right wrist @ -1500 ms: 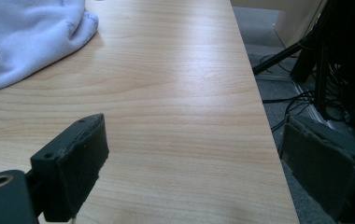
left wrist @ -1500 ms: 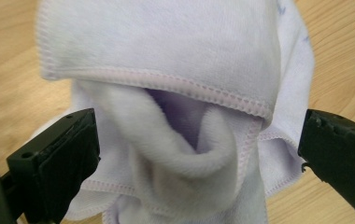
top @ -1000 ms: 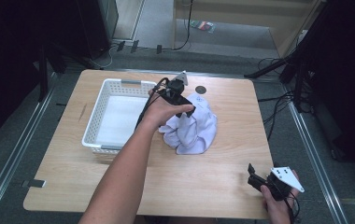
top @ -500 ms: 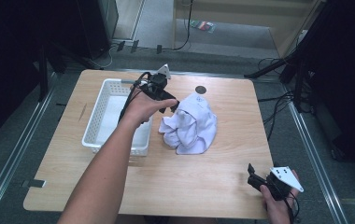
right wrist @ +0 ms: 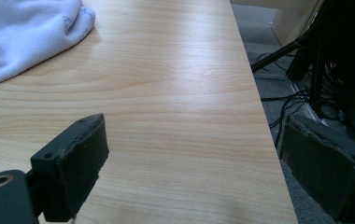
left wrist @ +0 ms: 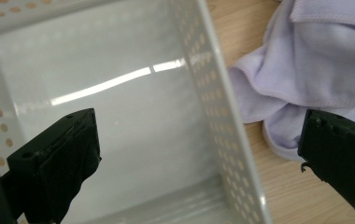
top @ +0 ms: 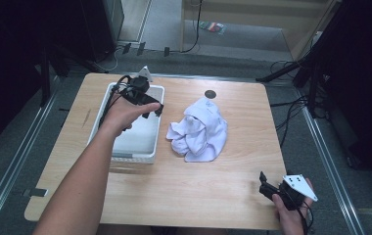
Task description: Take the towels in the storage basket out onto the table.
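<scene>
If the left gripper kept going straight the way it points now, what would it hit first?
Probably the basket: the open left gripper straddles its side wall, one jaw over the floor, the other over the cloth. Depth is unclear.

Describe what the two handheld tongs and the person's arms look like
Both tongs are black. The left tongs trail looping black cable and carry a pale three-cornered plate on top. The right tongs carry a similar pale plate dotted with small dark holes, and a thin black cable hangs below the hand. Their jaws are blocky, with matte pads worn at the edges. Both forearms are bare, with no sleeves in view.

Even overhead light, glare streak on basket [left wrist: 119, 84] floor, dark surroundings, soft close-up focus, faint shadows
</scene>
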{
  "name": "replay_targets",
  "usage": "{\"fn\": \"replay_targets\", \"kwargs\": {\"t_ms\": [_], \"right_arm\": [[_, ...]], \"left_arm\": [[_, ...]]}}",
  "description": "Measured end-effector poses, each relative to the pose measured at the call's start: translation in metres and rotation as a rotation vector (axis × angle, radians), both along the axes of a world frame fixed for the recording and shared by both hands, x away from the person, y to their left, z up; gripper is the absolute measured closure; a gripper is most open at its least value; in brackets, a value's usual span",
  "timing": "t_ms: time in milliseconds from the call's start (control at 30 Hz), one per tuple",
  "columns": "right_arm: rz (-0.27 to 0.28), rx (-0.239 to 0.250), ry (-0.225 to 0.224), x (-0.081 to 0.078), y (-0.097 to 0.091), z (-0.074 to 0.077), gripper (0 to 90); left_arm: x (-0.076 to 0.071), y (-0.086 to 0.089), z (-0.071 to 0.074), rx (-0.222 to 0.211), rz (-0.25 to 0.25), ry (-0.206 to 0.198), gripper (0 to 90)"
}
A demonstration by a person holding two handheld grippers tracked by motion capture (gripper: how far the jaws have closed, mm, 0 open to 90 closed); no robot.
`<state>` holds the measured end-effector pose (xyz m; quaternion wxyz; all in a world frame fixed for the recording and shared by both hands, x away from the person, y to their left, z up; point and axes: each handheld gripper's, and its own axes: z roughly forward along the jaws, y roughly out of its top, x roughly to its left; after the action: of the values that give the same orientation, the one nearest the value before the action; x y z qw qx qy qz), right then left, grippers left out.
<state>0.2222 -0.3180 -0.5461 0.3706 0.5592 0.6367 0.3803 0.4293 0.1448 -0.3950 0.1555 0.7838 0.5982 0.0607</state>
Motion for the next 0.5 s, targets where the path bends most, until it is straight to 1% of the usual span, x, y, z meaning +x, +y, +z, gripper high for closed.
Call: {"fn": "replay_targets", "kwargs": {"t_ms": [200, 233, 267, 300, 333, 367, 400, 433, 500], "right_arm": [[0.001, -0.004, 0.001, 0.0, 0.0, 0.0, 8.0], [0.003, -0.008, 0.0, 0.0, 0.0, 0.0, 8.0], [0.003, -0.008, 0.0, 0.0, 0.0, 0.0, 8.0], [0.003, -0.008, 0.003, 0.0, 0.0, 0.0, 8.0], [0.003, -0.008, 0.003, 0.0, 0.001, 0.0, 8.0], [0.003, -0.008, 0.003, 0.0, 0.001, 0.0, 8.0], [0.002, -0.006, 0.003, 0.0, 0.0, 0.0, 8.0], [0.002, -0.006, 0.003, 0.0, 0.0, 0.0, 8.0], [0.0, -0.005, 0.005, 0.001, 0.0, 0.0, 8.0]], "left_arm": [[-0.006, 0.029, -0.005, 0.011, 0.038, 0.005, 0.0], [-0.009, 0.039, -0.006, 0.016, 0.047, 0.003, 0.0], [-0.009, 0.039, -0.006, 0.016, 0.047, 0.003, 0.0], [-0.013, 0.049, -0.005, 0.011, 0.059, 0.005, 0.0], [-0.013, 0.049, -0.005, 0.011, 0.059, 0.005, 0.0], [-0.015, 0.053, -0.005, 0.014, 0.066, -0.006, 0.0], [-0.018, 0.061, -0.004, 0.006, 0.072, -0.014, 0.0], [-0.018, 0.061, -0.004, 0.006, 0.072, -0.014, 0.0], [-0.023, 0.07, -0.003, 0.001, 0.086, -0.02, 0.0]]}}
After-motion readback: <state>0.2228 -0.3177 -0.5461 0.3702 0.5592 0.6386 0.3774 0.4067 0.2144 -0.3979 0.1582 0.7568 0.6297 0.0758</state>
